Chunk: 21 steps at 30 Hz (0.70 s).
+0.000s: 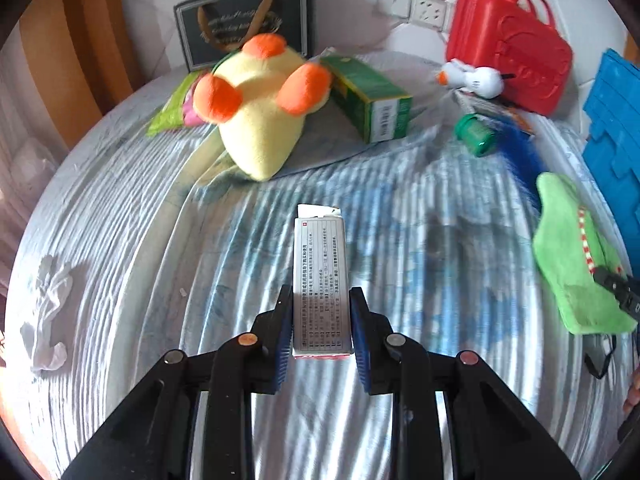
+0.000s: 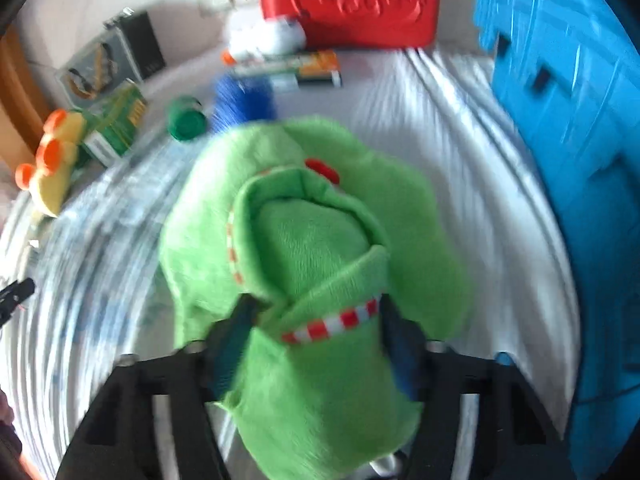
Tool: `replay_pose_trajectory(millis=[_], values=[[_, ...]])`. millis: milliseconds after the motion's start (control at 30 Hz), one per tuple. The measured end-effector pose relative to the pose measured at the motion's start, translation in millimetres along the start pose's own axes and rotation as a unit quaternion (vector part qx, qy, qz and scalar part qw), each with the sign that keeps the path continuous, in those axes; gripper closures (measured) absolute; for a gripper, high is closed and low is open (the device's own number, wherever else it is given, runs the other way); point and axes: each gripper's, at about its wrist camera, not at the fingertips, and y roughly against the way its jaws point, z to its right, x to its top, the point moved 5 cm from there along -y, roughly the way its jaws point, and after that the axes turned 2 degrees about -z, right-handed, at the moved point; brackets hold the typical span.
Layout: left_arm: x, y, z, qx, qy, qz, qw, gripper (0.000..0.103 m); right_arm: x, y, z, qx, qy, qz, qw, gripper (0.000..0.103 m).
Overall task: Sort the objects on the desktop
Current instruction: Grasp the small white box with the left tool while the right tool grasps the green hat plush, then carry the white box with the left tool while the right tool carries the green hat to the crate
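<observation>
I am mid-pickup with both hands. My left gripper (image 1: 320, 320) has its fingers clamped on a small grey printed cardboard box (image 1: 321, 280), held over the striped blue-white cloth (image 1: 120, 240). My right gripper (image 2: 316, 332) has its fingers pressed into a soft green plush toy with red-white trim (image 2: 312, 248). Next, I judge, each goes to a container: the blue plastic crate (image 2: 560, 120) stands just right, its contents hidden; the red plastic case (image 1: 508, 48) is shut.

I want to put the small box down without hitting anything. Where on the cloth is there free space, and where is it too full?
The widest bare cloth lies between the yellow plush, the small box in the left gripper and the green plush. The far edge is crowded: green carton, green cap, white duck, red case.
</observation>
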Motion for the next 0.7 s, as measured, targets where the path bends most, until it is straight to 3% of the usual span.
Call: replay_pose_trajectory(millis=[200, 500, 700], values=[[7, 47, 14, -0.013, -0.016, 0.048, 0.9986, 0.077, 1, 49, -8, 0.013, 0.01, 0.065, 0.998, 0.075], [14, 126, 19, -0.045, -0.057, 0.128, 0.9891, 0.077, 10, 130, -57, 0.007, 0.029, 0.152, 0.988, 0.076], [15, 178, 34, -0.072, -0.094, 0.189, 0.9749, 0.077, 12, 203, -92, -0.005, 0.044, 0.233, 0.971, 0.078]])
